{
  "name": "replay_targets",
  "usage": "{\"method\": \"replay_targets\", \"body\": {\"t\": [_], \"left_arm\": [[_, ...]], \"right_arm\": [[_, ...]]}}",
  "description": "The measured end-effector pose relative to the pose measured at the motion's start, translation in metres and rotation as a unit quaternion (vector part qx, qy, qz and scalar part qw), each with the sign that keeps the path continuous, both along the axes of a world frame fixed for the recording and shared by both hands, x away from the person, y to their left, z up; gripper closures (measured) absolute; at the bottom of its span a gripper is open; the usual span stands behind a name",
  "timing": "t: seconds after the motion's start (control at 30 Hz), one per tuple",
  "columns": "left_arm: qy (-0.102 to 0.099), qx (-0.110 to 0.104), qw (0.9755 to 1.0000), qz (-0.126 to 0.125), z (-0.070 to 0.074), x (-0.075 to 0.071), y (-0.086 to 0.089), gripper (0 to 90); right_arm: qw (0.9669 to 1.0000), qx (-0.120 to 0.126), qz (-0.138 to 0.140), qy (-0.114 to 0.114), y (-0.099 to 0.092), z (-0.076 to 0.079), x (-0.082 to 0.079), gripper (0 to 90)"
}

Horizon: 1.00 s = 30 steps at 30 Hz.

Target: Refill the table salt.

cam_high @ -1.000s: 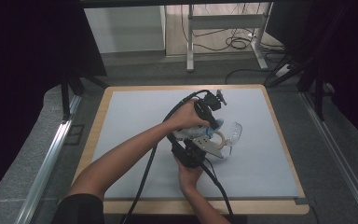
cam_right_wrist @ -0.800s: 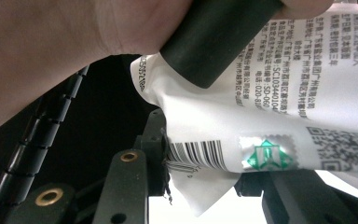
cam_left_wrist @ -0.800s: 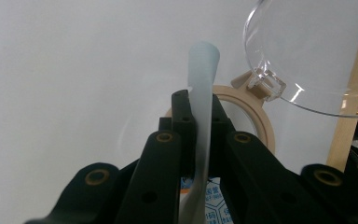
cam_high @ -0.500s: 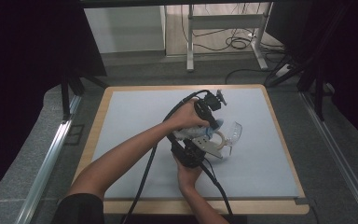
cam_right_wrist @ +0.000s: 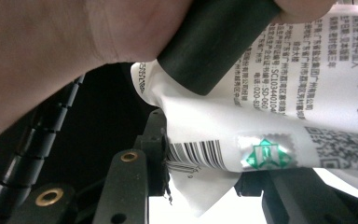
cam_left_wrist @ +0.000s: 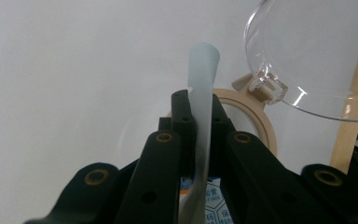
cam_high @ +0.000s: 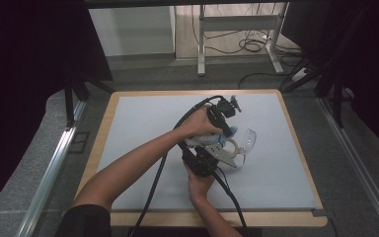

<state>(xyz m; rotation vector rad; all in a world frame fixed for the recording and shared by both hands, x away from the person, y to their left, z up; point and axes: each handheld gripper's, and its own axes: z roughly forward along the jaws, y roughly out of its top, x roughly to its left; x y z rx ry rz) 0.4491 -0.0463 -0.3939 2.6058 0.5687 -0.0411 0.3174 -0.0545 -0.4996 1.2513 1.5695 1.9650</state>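
Observation:
A white printed pouch (cam_right_wrist: 279, 93) with a barcode is held between both grippers above the grey mat (cam_high: 143, 128). My left gripper (cam_left_wrist: 199, 100) is shut on the pouch's flat pale blue top strip (cam_left_wrist: 201, 70), which sticks out past the jaws. My right gripper (cam_right_wrist: 205, 158) is shut on the pouch's lower edge beside the barcode. In the high view the left gripper (cam_high: 225, 129) reaches from above and the right gripper (cam_high: 205, 153) from the near side, with the pouch (cam_high: 205, 141) between them. A clear domed lid (cam_left_wrist: 317, 51) on a beige ring (cam_left_wrist: 261, 116) lies just beyond.
The clear lid (cam_high: 247, 139) and beige ring (cam_high: 231, 147) rest on the mat right of the hands. Black cables (cam_high: 153, 187) trail toward the near edge. The mat lies on a wooden board (cam_high: 296, 143). A metal stand (cam_high: 237, 34) and floor cables lie beyond the table.

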Motion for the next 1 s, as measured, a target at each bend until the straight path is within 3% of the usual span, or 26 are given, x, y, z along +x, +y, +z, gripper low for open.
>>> {"method": "replay_targets", "body": {"t": [0.23, 0.7, 1.0], "left_arm": [[-0.001, -0.006, 1.0000, 0.002, 0.001, 0.000, 0.002, 86.9], [-0.004, -0.028, 0.9996, 0.008, 0.001, -0.001, 0.011, 86.8], [-0.010, -0.054, 0.9984, 0.014, 0.004, -0.003, 0.022, 86.4]], "right_arm": [[0.9999, -0.009, -0.002, -0.007, 0.000, -0.001, 0.000, 63.5], [0.9990, -0.038, 0.021, -0.008, -0.003, -0.009, -0.002, 63.5], [0.9958, -0.085, 0.033, 0.006, -0.009, -0.019, -0.003, 63.0]]}}
